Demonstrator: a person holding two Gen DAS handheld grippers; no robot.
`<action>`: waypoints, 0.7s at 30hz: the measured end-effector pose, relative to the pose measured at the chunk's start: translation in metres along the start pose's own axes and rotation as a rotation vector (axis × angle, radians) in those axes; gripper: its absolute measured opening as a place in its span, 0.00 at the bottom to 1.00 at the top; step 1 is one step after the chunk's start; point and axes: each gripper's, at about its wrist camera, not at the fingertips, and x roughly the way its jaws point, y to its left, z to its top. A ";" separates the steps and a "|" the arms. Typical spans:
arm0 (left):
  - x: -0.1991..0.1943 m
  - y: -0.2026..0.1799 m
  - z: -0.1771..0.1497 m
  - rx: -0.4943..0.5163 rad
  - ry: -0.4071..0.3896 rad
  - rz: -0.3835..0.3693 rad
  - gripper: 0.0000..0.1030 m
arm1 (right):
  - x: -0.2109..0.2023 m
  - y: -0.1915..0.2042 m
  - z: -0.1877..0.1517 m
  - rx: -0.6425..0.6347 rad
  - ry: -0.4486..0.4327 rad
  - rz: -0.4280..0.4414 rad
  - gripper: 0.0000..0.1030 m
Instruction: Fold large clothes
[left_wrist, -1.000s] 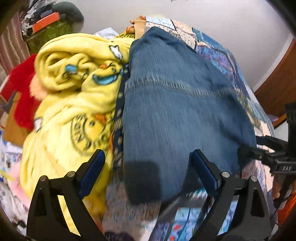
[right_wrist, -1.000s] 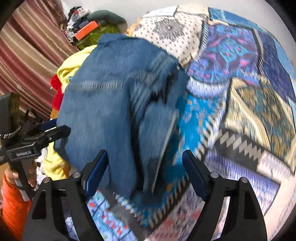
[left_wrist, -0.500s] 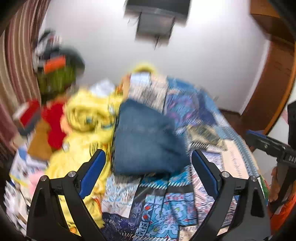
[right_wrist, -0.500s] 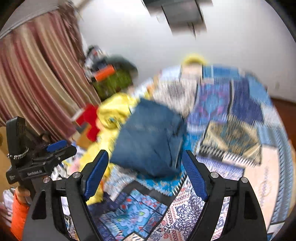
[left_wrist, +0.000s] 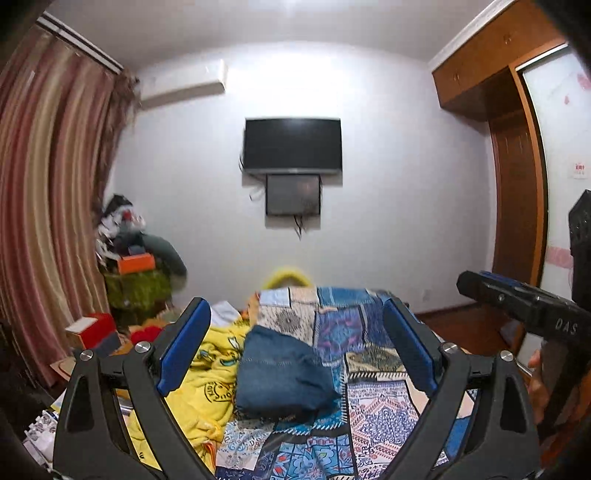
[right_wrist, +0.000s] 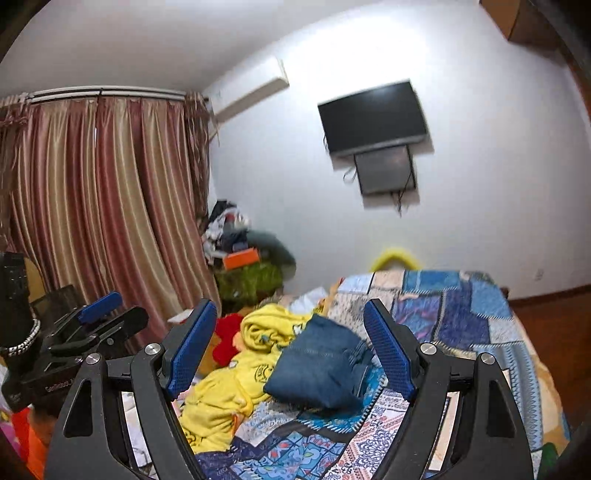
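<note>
Left wrist view shows the left tool (left_wrist: 297, 347) spread wide and empty, held up above the bed with its patchwork quilt (left_wrist: 373, 410). A folded blue denim garment (left_wrist: 282, 378) lies on the quilt, touching a crumpled yellow printed blanket (left_wrist: 207, 384) on its left. From the right wrist view, the right tool (right_wrist: 290, 350) is likewise released and grasps nothing; the denim's folded layers seem to stack at its right edge, though blur makes that uncertain. A black wall-mounted television (right_wrist: 373, 116) hangs on the white wall
</note>
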 end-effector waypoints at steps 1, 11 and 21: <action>-0.008 -0.002 -0.003 -0.003 -0.015 0.014 0.92 | -0.003 0.003 -0.003 -0.009 -0.010 -0.009 0.77; -0.032 -0.016 -0.020 0.023 -0.053 0.059 0.99 | -0.016 0.021 -0.023 -0.087 -0.047 -0.131 1.00; -0.027 -0.013 -0.026 0.017 -0.038 0.056 0.99 | -0.021 0.020 -0.022 -0.087 -0.054 -0.161 1.00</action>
